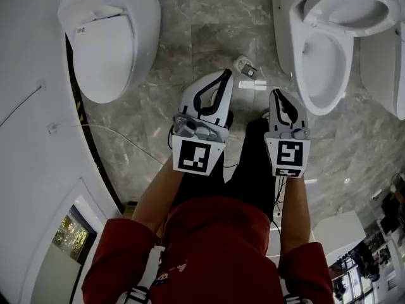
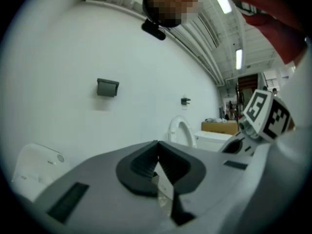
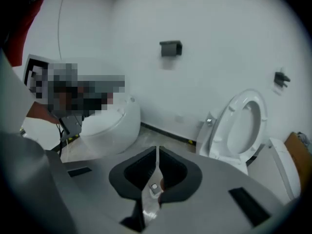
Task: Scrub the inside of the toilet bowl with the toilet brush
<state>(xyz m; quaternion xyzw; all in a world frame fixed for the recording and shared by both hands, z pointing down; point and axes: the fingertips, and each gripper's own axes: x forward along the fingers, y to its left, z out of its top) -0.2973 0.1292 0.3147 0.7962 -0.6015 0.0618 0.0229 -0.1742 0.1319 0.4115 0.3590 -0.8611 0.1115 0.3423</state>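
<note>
Stands on a grey marble floor [image 1: 209, 18] with red sleeves [image 1: 120, 258] stretched forward and a gripper in each hand, both held low over it. Holds the left gripper [image 1: 224, 75] with its jaws closed tip against tip, only a thin pale wedge behind the pads [image 2: 141, 162], nothing gripped and nothing touched. Holds the right gripper [image 1: 279, 95] just beside it, on the right, with jaws likewise pressed together down to a hairline slit, empty and in contact with nothing. Faces the toilet bowl [image 1: 296, 56] at the far right, seat and lid [image 1: 345, 5] raised, well apart from both pairs of jaws; finds it ahead and to the right in the right gripper view. Has the second toilet [image 1: 107, 43], lid down, at the far left. Has also, on the floor between the two toilets and just beyond the jaw tips, a small grey and white object [image 1: 245, 68], too small to name. Looks along the left gripper toward a white wall [image 2: 97, 48], with the right gripper's marker cube [image 2: 263, 113] at the right edge of that view.
</note>
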